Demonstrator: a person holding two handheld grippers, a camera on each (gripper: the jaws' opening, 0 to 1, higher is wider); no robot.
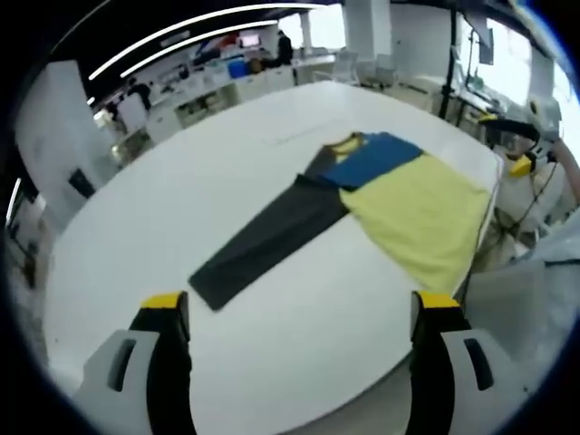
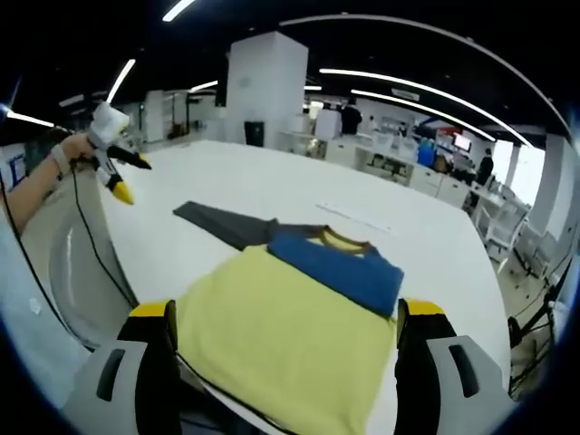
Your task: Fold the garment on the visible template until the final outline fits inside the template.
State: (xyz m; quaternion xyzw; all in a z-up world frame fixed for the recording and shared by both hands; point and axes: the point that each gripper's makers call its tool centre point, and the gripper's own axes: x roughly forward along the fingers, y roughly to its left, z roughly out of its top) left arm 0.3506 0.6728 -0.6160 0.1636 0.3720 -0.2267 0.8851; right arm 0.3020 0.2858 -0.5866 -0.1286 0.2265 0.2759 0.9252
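On white table (image 1: 181, 208) | garment (image 1: 362, 208) flat, 1 sleeve out | no containers

left gripper (image 1: 304, 313): two black jaws capped with yellow tips, set in pale grey housings with dark slots. right gripper (image 2: 285, 317): matching black jaws, yellow tips, pale grey slotted housings. person's hand (image 2: 74, 148): light band at wrist, thin black cable (image 2: 91, 240) trailing below.

From my left gripper view, the broad white oval table (image 1: 227, 181) lies bare from 9 to 12 o'clock — open passage there. The flat yellow, blue and dark grey long-sleeved garment (image 1: 362, 204) spreads toward 1 o'clock. In my right gripper view, a black cable (image 2: 91, 245) hangs at 9 o'clock — a snag.
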